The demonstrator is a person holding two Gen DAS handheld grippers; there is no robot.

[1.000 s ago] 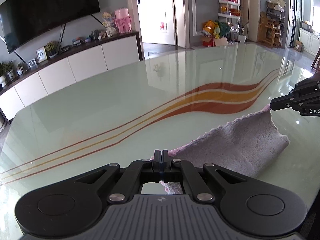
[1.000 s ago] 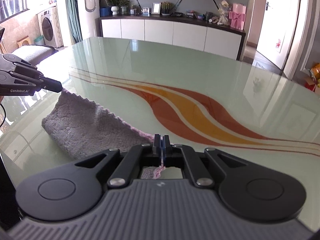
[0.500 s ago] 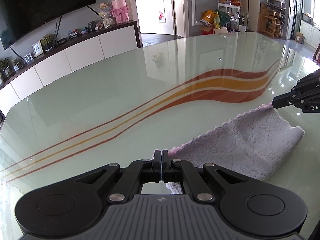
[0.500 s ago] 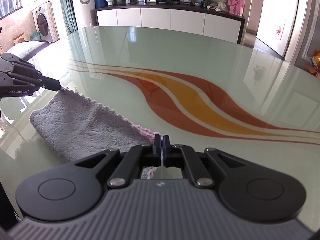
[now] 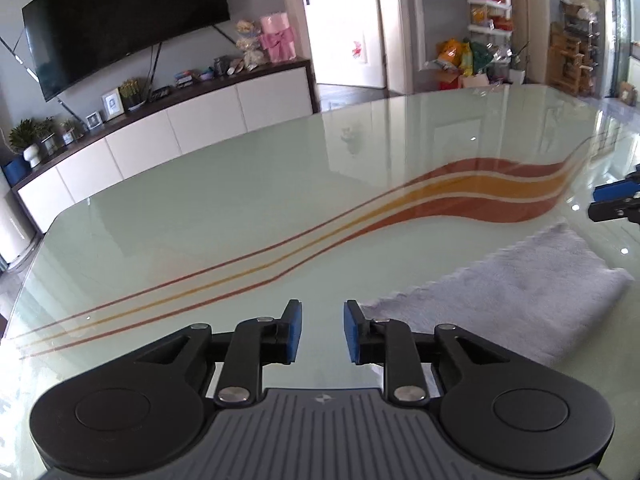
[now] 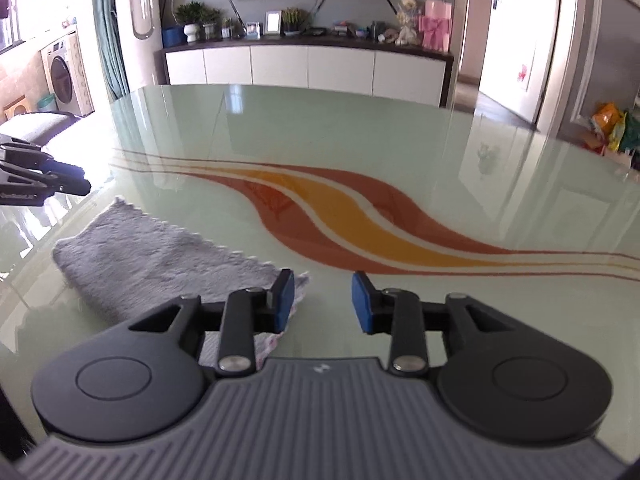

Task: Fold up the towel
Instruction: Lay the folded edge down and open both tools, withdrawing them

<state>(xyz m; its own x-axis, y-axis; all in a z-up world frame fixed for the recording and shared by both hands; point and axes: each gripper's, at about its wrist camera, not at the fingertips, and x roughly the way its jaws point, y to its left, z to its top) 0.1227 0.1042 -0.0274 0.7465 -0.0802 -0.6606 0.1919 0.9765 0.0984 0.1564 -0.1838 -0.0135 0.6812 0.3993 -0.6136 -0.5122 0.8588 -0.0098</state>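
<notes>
Left gripper (image 5: 319, 330) fingers apart, holding nothing. Right gripper (image 6: 323, 301) fingers apart, also holding nothing. Grey towel (image 6: 160, 262) lay folded flat on glossy green glass table (image 6: 320, 144) with orange-red stripes (image 5: 460, 200). White sideboard (image 6: 308, 68) and television (image 5: 120, 20) behind.

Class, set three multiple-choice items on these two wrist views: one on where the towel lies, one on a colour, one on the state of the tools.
1. Where is the towel?
A. flat on the glass table
B. held in the air
C. on the cabinet

2. What colour are the pads?
A. red
B. blue
C. white

3. How are the left tool and right tool?
A. both shut
B. one shut
C. both open

Key: 1 A, it lies folded on the glass; 2 B, blue faces show; 3 C, a gap shows between each pair.
</notes>
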